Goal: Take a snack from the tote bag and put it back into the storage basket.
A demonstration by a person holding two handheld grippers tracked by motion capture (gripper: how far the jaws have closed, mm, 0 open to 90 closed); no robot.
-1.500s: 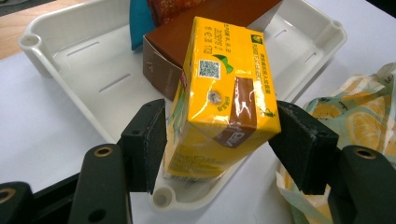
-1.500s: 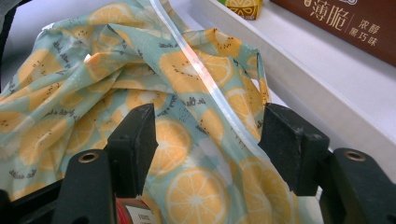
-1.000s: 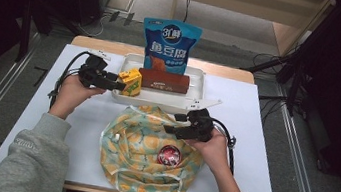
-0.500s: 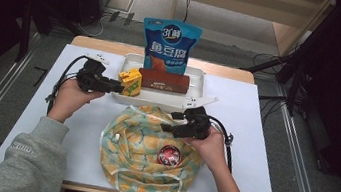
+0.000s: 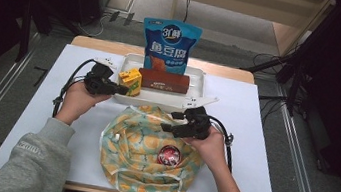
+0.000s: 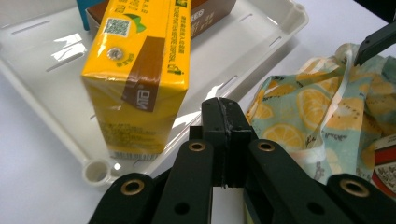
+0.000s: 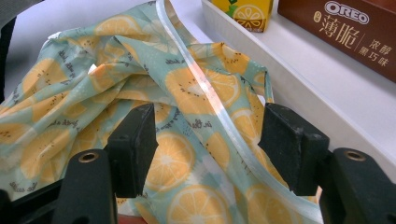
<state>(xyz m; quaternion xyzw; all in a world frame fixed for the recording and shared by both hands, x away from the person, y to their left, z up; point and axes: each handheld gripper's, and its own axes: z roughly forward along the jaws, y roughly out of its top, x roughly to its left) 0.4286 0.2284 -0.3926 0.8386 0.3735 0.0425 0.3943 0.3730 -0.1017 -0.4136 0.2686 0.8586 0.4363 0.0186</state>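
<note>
Left gripper pointing toward the right of the high view, gripped from below by the left hand, jaws having just been closing and now pressing flat together with nothing between them, as seen in the left gripper view. Right gripper pointing leftward, held by the right hand, jaws standing apart in the right gripper view. Grey-sleeved forearms coming in from the bottom edge, elbows spreading outward.
</note>
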